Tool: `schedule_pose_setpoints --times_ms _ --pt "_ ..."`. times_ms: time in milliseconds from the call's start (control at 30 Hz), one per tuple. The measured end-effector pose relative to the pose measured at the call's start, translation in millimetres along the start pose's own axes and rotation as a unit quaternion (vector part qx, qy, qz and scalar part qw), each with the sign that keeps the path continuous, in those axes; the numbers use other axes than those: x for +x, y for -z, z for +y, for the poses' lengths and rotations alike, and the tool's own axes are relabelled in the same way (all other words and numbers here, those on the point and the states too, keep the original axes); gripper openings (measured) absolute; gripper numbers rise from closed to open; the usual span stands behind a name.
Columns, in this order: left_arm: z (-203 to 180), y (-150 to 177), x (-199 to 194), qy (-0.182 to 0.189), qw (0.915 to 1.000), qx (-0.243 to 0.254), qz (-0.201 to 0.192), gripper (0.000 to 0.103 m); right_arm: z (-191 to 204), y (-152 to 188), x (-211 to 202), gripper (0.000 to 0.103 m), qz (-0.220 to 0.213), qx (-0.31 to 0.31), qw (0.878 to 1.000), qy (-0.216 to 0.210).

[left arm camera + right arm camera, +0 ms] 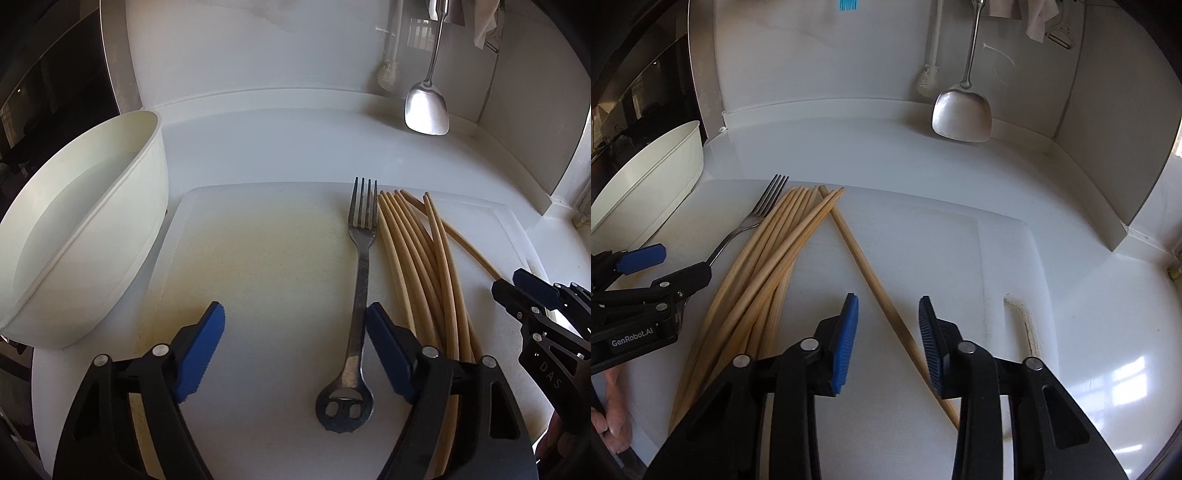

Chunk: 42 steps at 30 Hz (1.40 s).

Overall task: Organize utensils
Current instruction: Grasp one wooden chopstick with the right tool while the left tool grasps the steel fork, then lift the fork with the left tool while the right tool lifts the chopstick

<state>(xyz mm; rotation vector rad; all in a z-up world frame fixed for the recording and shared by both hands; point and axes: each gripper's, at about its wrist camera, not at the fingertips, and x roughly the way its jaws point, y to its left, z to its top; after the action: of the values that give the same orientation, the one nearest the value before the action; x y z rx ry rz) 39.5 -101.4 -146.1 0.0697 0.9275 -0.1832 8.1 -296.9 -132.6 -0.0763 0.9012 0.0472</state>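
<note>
Straddling the lone pale bamboo chopstick (871,280), the right gripper (888,343) hangs with its blue pads wide apart and nothing held. That stick lies slantwise on the white plastic cutting board (960,266), its long axis running from the gap between the jaws up-left to the bundle of bamboo chopsticks (768,273). Off to the left, the left gripper (295,350) gapes wider and empty around the steel fork (362,273), handle toward it.

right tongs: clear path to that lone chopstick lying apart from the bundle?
Probably yes. The right tongs are open with the lone chopstick running between their pads on the cutting board. The chopstick bundle lies off to the left, and nothing covers the stick there.
</note>
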Motion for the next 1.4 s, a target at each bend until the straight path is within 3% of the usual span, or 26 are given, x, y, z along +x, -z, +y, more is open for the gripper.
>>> schedule_pose_setpoints --times_ms 133,233,300,533,800,1400 --pt "-5 0 -4 0.011 0.9999 0.011 -0.004 0.052 12 1 -2 0.015 -0.002 -0.024 1.000 0.011" --pt "-9 0 -6 0.026 0.9994 0.022 -0.004 0.032 16 1 -2 0.010 0.001 -0.036 0.999 0.014" --pt "-9 0 -7 0.040 0.9989 0.023 -0.001 0.011 16 0 -1 0.009 0.003 -0.040 0.999 0.015" --pt "1 4 -13 0.072 0.9974 -0.005 -0.006 0.009 14 6 -6 0.006 -0.009 -0.018 1.000 0.016" --pt "6 6 -24 0.078 0.9968 -0.013 -0.012 0.008 8 7 -20 0.006 -0.028 0.028 0.999 -0.001" --pt "23 -17 -69 0.093 0.9944 -0.045 -0.024 0.008 13 -6 -49 0.006 -0.029 0.048 0.998 -0.025"
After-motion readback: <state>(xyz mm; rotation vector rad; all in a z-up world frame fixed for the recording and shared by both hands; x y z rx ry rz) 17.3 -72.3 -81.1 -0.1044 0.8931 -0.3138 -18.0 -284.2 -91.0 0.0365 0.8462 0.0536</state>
